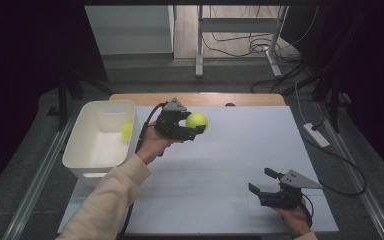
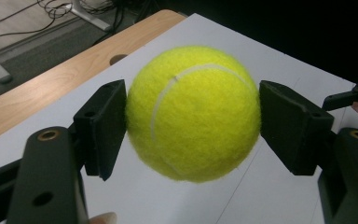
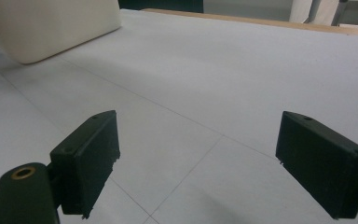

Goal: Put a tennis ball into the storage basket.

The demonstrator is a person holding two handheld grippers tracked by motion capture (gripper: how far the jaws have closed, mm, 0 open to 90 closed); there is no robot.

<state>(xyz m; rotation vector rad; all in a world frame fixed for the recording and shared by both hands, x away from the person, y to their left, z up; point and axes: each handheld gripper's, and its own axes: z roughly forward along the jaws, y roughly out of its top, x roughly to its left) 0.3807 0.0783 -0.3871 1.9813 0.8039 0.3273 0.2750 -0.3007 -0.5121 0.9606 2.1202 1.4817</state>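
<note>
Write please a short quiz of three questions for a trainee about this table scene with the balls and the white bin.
1. True or false: the left tool is shut on a tennis ball.
2. What lies inside the white bin?
   A. a second ball
   B. a cup
   C. a cable
3. Fill in: the jaws of the right tool stand ____ with only the table between them.

Key
1. True; in the left gripper view its pads press the ball's sides.
2. A, a second ball.
3. open
</note>
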